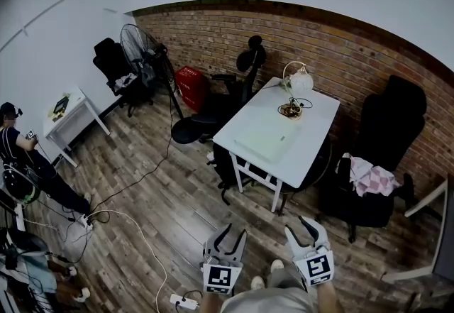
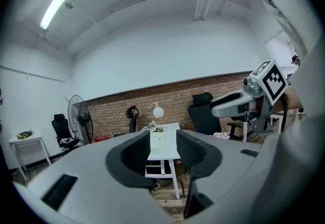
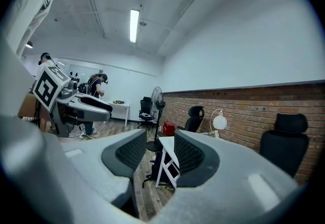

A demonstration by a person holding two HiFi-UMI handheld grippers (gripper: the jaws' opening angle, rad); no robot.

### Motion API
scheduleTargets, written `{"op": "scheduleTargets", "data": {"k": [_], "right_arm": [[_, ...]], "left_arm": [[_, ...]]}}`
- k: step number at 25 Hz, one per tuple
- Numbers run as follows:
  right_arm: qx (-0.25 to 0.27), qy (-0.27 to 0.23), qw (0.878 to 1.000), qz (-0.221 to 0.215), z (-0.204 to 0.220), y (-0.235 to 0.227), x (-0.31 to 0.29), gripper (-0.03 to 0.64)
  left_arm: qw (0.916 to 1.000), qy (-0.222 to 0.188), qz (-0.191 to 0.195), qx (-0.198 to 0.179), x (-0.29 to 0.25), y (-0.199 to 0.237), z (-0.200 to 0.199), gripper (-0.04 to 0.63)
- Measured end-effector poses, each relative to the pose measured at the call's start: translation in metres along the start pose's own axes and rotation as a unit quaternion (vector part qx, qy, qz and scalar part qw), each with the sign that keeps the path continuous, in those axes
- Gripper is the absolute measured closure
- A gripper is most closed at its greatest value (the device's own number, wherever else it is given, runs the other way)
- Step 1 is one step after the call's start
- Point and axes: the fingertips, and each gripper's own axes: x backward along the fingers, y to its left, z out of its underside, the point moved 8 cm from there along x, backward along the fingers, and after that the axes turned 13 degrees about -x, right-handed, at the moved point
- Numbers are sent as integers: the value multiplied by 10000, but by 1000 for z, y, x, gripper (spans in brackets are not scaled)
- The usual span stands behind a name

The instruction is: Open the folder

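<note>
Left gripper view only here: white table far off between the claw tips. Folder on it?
Observer: Yes. Head view shows a pale green flat folder lying flat on the white rectangular table, nearer us than the white globe desk lamp.
Operator: Right claw?
Observer: Right claw is open, nothing in it.
Operator: Floor hazards?
Observer: A white power strip lies on the wood plank floor at the person's left.
</note>
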Motion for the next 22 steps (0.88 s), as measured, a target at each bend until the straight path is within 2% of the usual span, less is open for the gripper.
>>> {"op": "scheduleTargets", "data": {"k": [4, 14, 22], "right_arm": [[-14, 7, 10000, 28, 0, -5, -7, 445], [-48, 26, 10000, 82, -1, -28, -33, 446], [-98, 104, 9999, -2, -4, -64, -76, 445]], "left_arm": [[9997, 154, 35, 173, -8, 3, 3, 436], [9996, 188, 85, 175, -43, 14, 9, 436], [9997, 190, 76, 161, -98, 30, 13, 436]]}}
